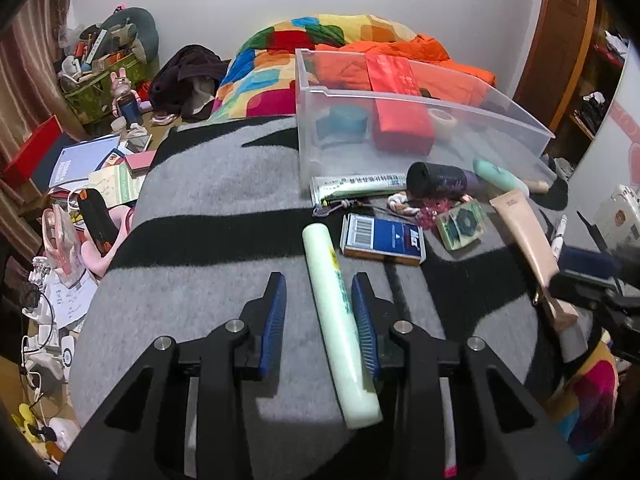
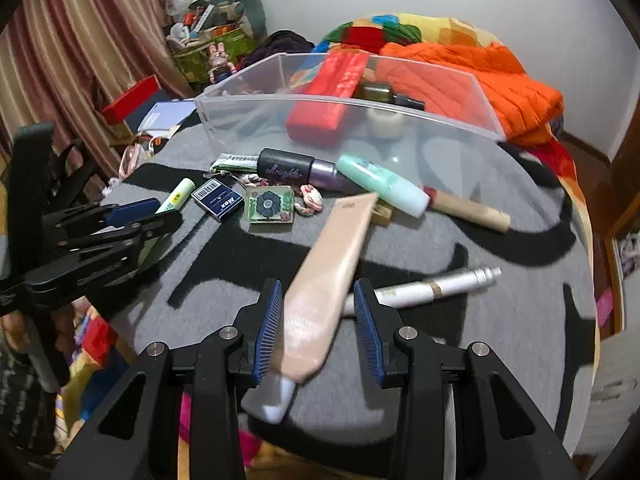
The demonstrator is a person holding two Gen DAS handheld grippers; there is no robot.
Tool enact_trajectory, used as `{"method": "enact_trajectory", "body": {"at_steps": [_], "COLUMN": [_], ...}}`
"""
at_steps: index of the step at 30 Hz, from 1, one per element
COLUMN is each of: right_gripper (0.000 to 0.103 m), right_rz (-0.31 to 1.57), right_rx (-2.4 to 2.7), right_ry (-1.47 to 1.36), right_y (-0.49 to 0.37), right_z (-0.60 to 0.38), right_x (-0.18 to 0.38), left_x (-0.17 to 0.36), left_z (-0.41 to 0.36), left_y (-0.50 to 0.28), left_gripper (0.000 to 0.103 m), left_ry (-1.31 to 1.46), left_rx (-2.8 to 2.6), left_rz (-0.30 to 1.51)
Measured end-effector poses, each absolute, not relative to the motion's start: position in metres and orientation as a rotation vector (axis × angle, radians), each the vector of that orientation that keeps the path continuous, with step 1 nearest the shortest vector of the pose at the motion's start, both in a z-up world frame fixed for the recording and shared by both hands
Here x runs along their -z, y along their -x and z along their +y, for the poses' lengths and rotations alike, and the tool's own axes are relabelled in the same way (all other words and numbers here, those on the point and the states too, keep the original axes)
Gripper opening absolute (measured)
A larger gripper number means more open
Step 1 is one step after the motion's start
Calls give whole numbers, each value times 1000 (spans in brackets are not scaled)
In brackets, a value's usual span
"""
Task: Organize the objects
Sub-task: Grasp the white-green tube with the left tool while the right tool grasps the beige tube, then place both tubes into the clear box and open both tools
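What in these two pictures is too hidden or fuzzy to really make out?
- Beige tube: blurred in the right wrist view, label unreadable.
- White tape roll: hazy behind the clear bin wall.
- Pale green tube: left wrist view cannot settle whether both pads touch it.

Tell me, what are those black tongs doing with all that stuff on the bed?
A person is tidying small things into the clear bin, with tongs in each hand. The left tongs have a pale green tube between them, touching only one pad, so it is not gripped yet. The right tongs have a beige tube between them. A red box and tape rolls already sit in the bin.
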State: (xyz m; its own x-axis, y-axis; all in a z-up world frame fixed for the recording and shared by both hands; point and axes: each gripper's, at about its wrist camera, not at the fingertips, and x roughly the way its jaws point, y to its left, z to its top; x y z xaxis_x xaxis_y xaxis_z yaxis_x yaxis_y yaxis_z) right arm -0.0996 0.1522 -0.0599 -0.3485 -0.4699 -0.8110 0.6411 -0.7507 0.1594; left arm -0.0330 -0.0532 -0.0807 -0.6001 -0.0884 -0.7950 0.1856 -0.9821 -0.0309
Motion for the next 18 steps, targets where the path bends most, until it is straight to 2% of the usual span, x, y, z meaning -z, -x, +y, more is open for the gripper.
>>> {"method": "enact_trajectory", "body": {"at_steps": [1, 3, 5, 9, 15, 18], "right_gripper": [35, 35, 35, 36, 37, 31], "right_rz": [232, 223, 212, 194, 269, 290], "right_rx": [2120, 2114, 2104, 2082, 2111, 2138], "right_ry": [-1201, -1226, -1237, -1258, -1218, -1202], "right_y": [98, 95, 92, 87, 78, 74], "right_z": [154, 156, 156, 151, 141, 141], "right_x": [60, 64, 68, 72, 73, 73], "left_x": [81, 80, 79, 79, 77, 73], "left_z": [-53, -52, -52, -51, -56, -57], "left_y": [33, 30, 26, 18, 1, -6], "left_gripper": [30, 19, 15, 15, 15, 15], "left_ry": [-1315, -1303, -1300, -1295, -1276, -1262], "left_rx": [2678, 2685, 2692, 2703, 2709, 2719], "left_rz": [166, 163, 166, 186, 275, 299]}}
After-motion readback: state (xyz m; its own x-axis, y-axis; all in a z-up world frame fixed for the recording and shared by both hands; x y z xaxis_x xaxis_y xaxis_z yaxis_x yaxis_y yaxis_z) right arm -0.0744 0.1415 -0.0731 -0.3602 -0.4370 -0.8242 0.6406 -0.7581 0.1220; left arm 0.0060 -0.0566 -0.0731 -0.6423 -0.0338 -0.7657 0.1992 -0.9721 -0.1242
